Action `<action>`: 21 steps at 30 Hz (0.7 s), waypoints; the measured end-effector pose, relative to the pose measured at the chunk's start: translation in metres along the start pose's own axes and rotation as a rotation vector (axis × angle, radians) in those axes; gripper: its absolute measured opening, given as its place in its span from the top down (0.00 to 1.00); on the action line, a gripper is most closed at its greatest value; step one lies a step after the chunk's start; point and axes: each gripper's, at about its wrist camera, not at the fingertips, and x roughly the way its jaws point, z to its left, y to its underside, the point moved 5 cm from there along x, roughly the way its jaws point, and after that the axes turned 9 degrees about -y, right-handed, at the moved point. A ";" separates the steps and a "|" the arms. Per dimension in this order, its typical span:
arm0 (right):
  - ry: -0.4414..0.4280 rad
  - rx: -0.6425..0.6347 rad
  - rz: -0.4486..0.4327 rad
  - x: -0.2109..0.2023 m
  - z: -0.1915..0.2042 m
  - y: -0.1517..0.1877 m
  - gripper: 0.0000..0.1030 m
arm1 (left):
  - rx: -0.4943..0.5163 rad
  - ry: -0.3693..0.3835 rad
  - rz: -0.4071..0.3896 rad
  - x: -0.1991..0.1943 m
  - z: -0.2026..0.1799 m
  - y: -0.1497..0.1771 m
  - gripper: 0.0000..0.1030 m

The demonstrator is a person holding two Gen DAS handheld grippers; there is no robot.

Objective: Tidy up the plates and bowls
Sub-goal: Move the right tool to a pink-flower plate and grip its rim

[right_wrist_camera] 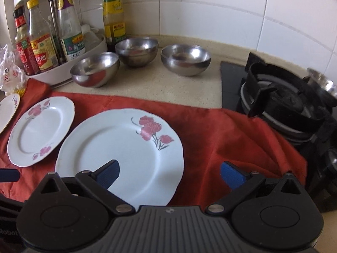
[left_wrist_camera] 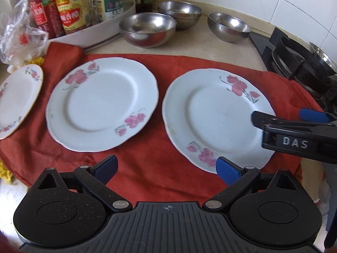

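Two large white plates with pink flowers lie side by side on a red cloth: the left plate and the right plate. A smaller gold-rimmed plate lies at far left. Three steel bowls stand behind the cloth, also in the right wrist view. My left gripper is open and empty over the cloth's front. My right gripper is open, empty, over the right plate's right edge, and shows in the left wrist view.
A white turntable rack with sauce bottles stands at back left. A crumpled plastic bag lies beside it. A black gas stove with a steel pot sits on the right.
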 end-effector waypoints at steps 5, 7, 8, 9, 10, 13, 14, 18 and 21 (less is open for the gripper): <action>-0.093 -0.042 0.026 0.013 -0.003 -0.005 0.06 | -0.028 0.063 0.061 0.015 -0.014 -0.004 0.02; -0.112 -0.076 0.044 0.020 -0.003 -0.009 0.07 | -0.059 0.112 0.087 0.022 -0.018 -0.005 0.00; -0.127 -0.083 0.056 0.024 -0.003 -0.011 0.11 | -0.073 0.122 0.088 0.023 -0.020 -0.006 0.01; -0.156 -0.081 0.074 0.027 -0.004 -0.011 0.21 | -0.080 0.122 0.082 0.023 -0.021 -0.008 0.00; -0.203 -0.056 0.096 0.031 -0.006 -0.011 0.26 | -0.085 0.124 0.080 0.024 -0.022 -0.009 0.01; -0.244 -0.051 0.090 0.033 -0.006 -0.016 0.29 | -0.096 0.118 0.072 0.026 -0.027 -0.014 0.01; -0.256 -0.054 0.093 0.034 -0.006 -0.017 0.29 | -0.099 0.122 0.069 0.027 -0.029 -0.016 0.01; -0.317 -0.055 0.107 0.033 -0.008 -0.021 0.29 | -0.092 0.138 0.060 0.029 -0.037 -0.024 0.01; -0.352 -0.038 0.117 0.033 -0.012 -0.024 0.30 | -0.105 0.110 0.060 0.031 -0.037 -0.027 0.02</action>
